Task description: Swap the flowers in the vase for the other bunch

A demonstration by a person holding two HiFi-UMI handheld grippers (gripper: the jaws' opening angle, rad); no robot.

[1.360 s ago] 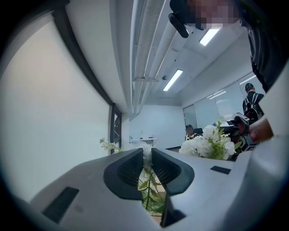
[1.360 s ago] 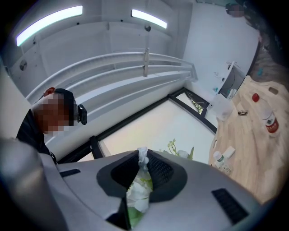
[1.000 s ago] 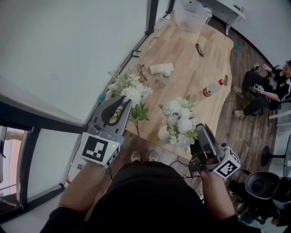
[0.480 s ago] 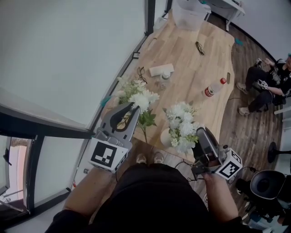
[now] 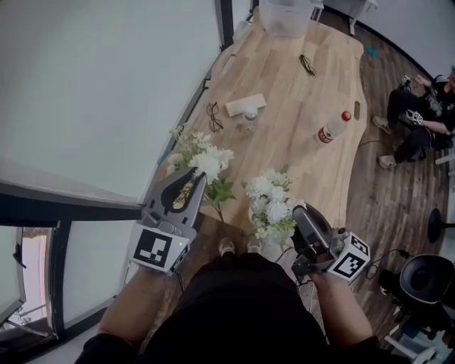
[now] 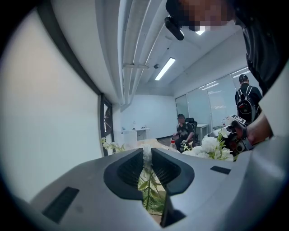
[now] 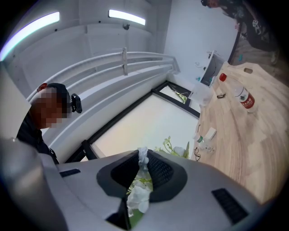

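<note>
My left gripper (image 5: 197, 178) is shut on the stems of a bunch of white flowers with green leaves (image 5: 201, 158), held over the table's near left edge. In the left gripper view the jaws (image 6: 147, 153) pinch thin green stems (image 6: 148, 189). My right gripper (image 5: 298, 212) is shut on a second white bunch (image 5: 270, 200), held right over a white vase (image 5: 254, 212) at the table's near edge; the blooms mostly hide the vase. In the right gripper view white petals (image 7: 137, 196) sit between the jaws (image 7: 142, 155).
On the wooden table (image 5: 298, 163) lie a red-capped plastic bottle (image 5: 331, 130), glasses (image 5: 214, 116), a white packet (image 5: 245, 105), a small clear bottle (image 5: 249, 121) and a clear bin (image 5: 284, 14) at the far end. A person sits at the right (image 5: 419, 117). A window wall runs along the left.
My right gripper has sunk with its bunch, closer to the vase. The left gripper with its bunch has dropped slightly. Both grips look unchanged.
</note>
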